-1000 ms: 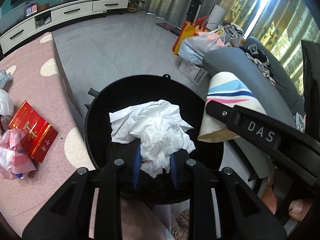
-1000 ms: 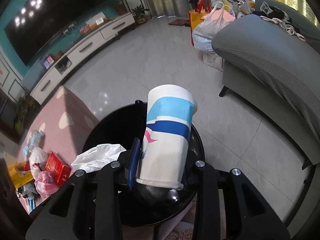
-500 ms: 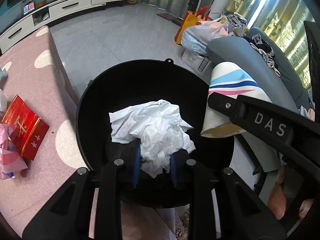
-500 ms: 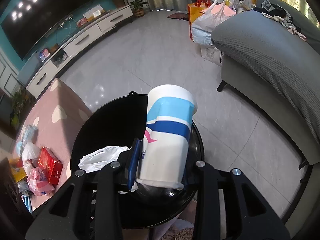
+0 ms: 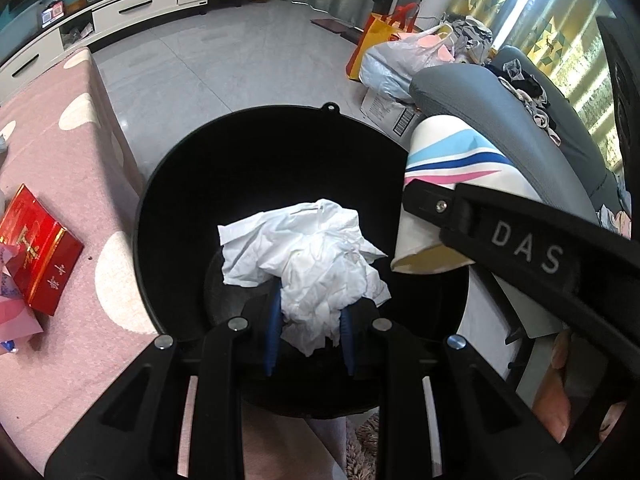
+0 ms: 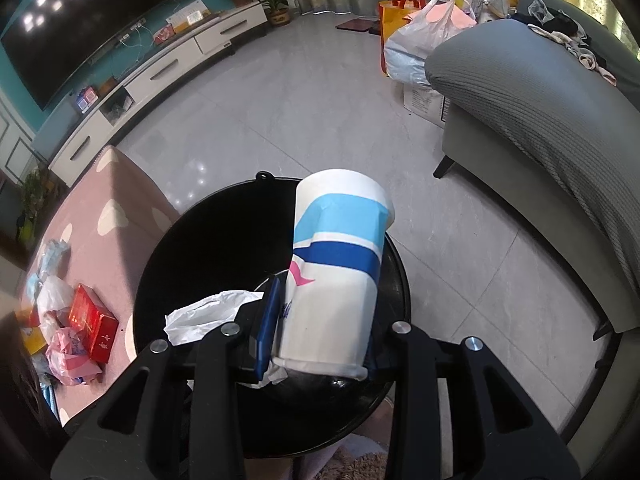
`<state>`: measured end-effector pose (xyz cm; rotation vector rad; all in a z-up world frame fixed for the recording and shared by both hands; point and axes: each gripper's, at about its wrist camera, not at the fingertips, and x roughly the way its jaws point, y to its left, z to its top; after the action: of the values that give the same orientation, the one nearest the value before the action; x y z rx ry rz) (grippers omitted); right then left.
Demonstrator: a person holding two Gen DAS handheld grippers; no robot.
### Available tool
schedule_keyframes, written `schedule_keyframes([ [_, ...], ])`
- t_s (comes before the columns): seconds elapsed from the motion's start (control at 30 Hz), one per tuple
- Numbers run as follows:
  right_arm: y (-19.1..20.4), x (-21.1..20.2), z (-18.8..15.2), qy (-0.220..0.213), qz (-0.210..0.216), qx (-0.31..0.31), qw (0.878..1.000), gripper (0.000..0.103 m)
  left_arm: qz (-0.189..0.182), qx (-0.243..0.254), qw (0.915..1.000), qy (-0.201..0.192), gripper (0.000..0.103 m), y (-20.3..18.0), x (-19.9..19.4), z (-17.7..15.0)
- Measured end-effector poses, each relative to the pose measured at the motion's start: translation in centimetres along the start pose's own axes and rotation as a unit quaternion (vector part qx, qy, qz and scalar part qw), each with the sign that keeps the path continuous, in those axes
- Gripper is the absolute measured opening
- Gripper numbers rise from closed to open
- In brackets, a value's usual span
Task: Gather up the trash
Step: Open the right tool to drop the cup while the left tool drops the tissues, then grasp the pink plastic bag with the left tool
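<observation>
Trash in both grips above the black bin (image 5: 168,200): your left gripper (image 5: 308,332) has its blue-padded fingers pinched on a crumpled white tissue (image 5: 308,252) over the bin's mouth, while your right gripper (image 6: 320,332) clamps a striped paper cup (image 6: 336,272) near its base, tilted over the bin's right rim. A red box (image 5: 36,248) lies on the pink table (image 5: 72,128) beside it.
</observation>
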<state>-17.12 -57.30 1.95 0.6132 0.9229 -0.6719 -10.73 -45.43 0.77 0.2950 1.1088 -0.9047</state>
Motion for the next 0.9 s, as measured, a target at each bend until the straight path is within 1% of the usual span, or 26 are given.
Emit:
schedule_keyframes([
  [0.4,0.2,0.6,-0.1,0.01,-0.006,-0.004,1.0,0.036,0.0,0.0,1.0,0.01,0.025,-0.4,0.7,0.3],
  [0.5,0.2,0.6,-0.1,0.011,-0.007,-0.006,1.0,0.036,0.002,-0.002,0.9999,0.011,0.028,-0.4,0.9,0.3],
  [0.53,0.3,0.6,-0.1,0.011,-0.008,-0.006,1.0,0.036,0.003,-0.003,0.9999,0.01,0.034,-0.4,0.9,0.3],
  [0.57,0.3,0.6,-0.1,0.011,-0.009,-0.007,1.0,0.036,0.004,-0.004,1.0,0.008,0.045,-0.3,0.8,0.4],
  [0.6,0.2,0.6,-0.1,0.011,-0.008,-0.005,1.0,0.036,0.004,-0.007,1.0,0.004,0.052,-0.3,0.7,0.4],
  [0.63,0.1,0.4,0.0,0.009,-0.006,0.0,1.0,0.037,0.006,-0.009,0.9999,-0.002,0.065,-0.3,0.4,0.5],
  [0.67,0.0,0.2,0.0,0.007,-0.005,0.004,1.0,0.044,0.007,-0.008,0.9999,-0.007,0.068,-0.1,0.2,0.6],
  [0.7,-0.1,-0.1,0.0,0.002,-0.004,0.008,1.0,0.048,0.006,-0.007,0.9998,-0.015,0.068,0.0,-0.3,0.6],
  [0.73,-0.2,-0.5,0.1,-0.005,-0.002,0.013,1.0,0.056,0.006,-0.006,0.9998,-0.02,0.073,0.1,-0.8,0.6],
  [0.77,-0.3,-1.1,0.1,-0.015,0.005,0.017,1.0,0.06,0.006,-0.008,0.9996,-0.025,0.08,0.3,-1.2,0.6],
  [0.83,0.0,-2.4,0.1,-0.033,0.022,0.016,0.999,0.062,0.005,-0.019,0.999,-0.04,0.085,1.2,-2.7,0.4],
  [0.87,0.3,-2.8,0.1,-0.039,0.029,0.014,0.999,0.067,0.004,-0.025,0.9985,-0.048,0.088,1.7,-3.5,0.3],
  [0.9,0.7,-3.4,0.0,-0.046,0.04,0.01,0.998,0.07,0.004,-0.034,0.9978,-0.057,0.09,2.5,-4.5,0.0],
])
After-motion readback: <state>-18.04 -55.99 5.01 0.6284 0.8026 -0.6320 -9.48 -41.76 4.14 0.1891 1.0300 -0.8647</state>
